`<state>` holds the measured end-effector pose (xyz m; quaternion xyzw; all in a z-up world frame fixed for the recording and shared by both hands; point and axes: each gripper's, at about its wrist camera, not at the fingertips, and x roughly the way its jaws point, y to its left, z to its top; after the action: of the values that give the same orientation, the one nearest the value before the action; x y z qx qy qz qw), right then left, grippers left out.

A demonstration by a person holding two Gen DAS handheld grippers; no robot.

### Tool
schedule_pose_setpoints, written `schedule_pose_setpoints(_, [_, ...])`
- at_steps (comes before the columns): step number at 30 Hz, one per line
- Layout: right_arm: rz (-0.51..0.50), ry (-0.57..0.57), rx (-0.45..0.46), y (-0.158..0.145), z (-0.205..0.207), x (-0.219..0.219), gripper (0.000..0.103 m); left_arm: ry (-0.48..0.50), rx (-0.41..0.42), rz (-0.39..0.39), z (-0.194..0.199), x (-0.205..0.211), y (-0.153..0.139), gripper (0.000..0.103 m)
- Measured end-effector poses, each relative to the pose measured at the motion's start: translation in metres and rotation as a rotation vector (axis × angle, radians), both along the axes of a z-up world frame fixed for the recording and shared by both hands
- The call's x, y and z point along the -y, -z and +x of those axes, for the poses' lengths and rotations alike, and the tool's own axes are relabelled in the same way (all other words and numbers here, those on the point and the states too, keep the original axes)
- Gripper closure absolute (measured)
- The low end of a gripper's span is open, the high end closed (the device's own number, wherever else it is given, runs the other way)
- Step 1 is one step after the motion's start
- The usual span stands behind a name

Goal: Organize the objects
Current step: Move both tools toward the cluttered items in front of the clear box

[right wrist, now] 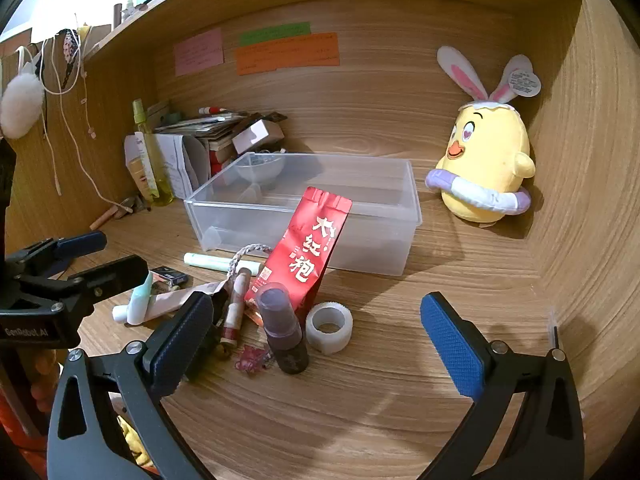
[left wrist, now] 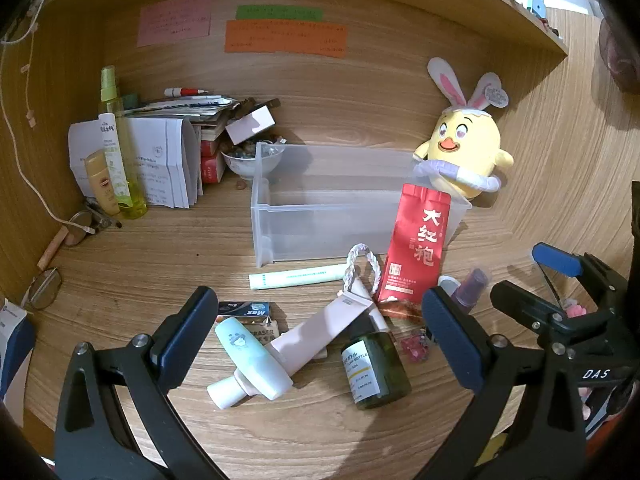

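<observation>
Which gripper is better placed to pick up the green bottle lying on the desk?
Probably the left gripper: it is open, and the green bottle lies between its fingers. The right gripper, also open, faces the purple spray bottle instead.

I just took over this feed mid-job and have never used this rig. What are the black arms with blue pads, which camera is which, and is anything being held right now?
Those black arms are two hand-held grippers, one in each of a person's hands; there is no robot. Each picture comes from a fisheye camera on one gripper, looking forward between its two blue-padded fingers. The left gripper hangs open over a mint tube, a pink tube and a green bottle. The right gripper is also open, near a small purple spray bottle and a white tape roll. Nothing is held. Behind them on the wooden desk, a red tea packet leans on a clear plastic bin, which looks empty. A yellow chick plush sits at the back right.
</observation>
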<state>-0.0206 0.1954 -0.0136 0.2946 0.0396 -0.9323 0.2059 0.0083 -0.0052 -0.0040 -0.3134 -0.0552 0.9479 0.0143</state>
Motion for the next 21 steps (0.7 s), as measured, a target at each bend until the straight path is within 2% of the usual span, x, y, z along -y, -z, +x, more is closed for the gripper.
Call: schedule_pose_setpoints(21, [-0.01,-0.018,0.026,0.0026,0.0002,0.0041,0.0,-0.001,0.005,0.011,-0.0028,0.0009,0.003,0.0])
